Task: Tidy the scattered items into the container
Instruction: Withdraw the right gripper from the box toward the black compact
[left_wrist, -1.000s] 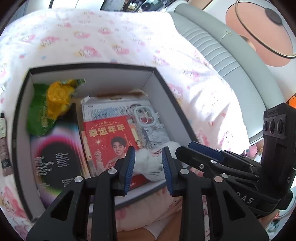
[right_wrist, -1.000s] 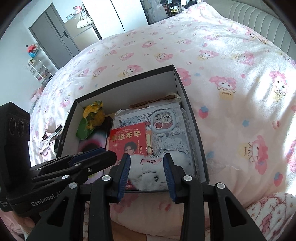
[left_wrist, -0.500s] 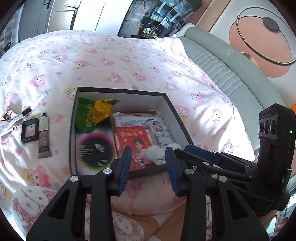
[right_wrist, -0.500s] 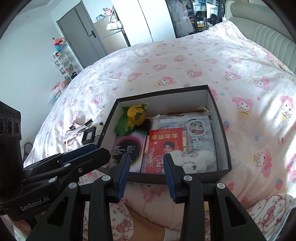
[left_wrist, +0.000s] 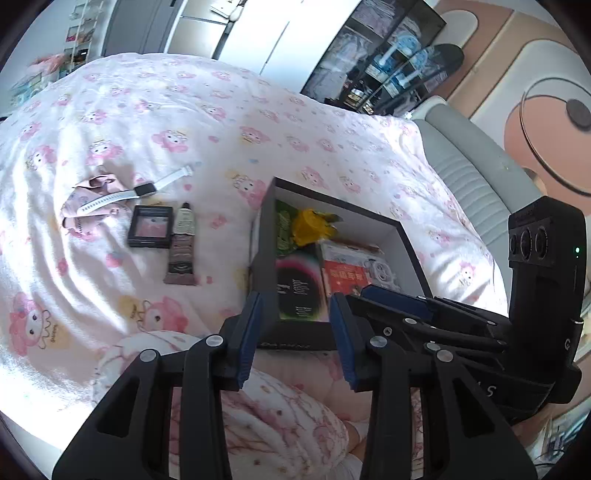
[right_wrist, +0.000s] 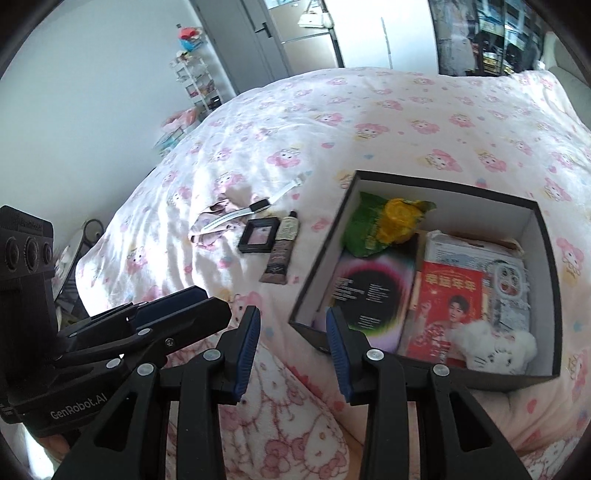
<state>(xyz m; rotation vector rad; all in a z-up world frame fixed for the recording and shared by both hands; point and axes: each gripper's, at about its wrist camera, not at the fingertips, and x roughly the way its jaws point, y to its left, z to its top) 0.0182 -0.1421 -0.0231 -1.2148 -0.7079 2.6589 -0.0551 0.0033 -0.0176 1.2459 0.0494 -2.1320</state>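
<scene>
A black box (left_wrist: 264, 254) with a white inside lies on the pink bed; it also shows in the right wrist view (right_wrist: 550, 240). It holds a green and yellow snack bag (right_wrist: 388, 225), a dark booklet (right_wrist: 369, 291), a red card (right_wrist: 448, 310), a phone case (right_wrist: 509, 280) and a white plush (right_wrist: 495, 349). Left of the box lie a brown tube (left_wrist: 181, 247), a black compact (left_wrist: 150, 231), a white watch (left_wrist: 144, 190) and a pink cloth (left_wrist: 94, 184). My left gripper (left_wrist: 295, 332) is open and empty before the box. My right gripper (right_wrist: 293, 349) is open and empty at the box's near left corner.
A grey padded headboard (left_wrist: 476, 177) runs along the right of the bed. A white shelf rack (right_wrist: 195, 81) and grey door (right_wrist: 236, 40) stand at the far wall. Pink patterned clothing (right_wrist: 295, 424) lies under both grippers.
Both grippers have pulled back and up from the box and turned left. The tube, compact, watch and cloth have come into view. Both stay open and empty.
</scene>
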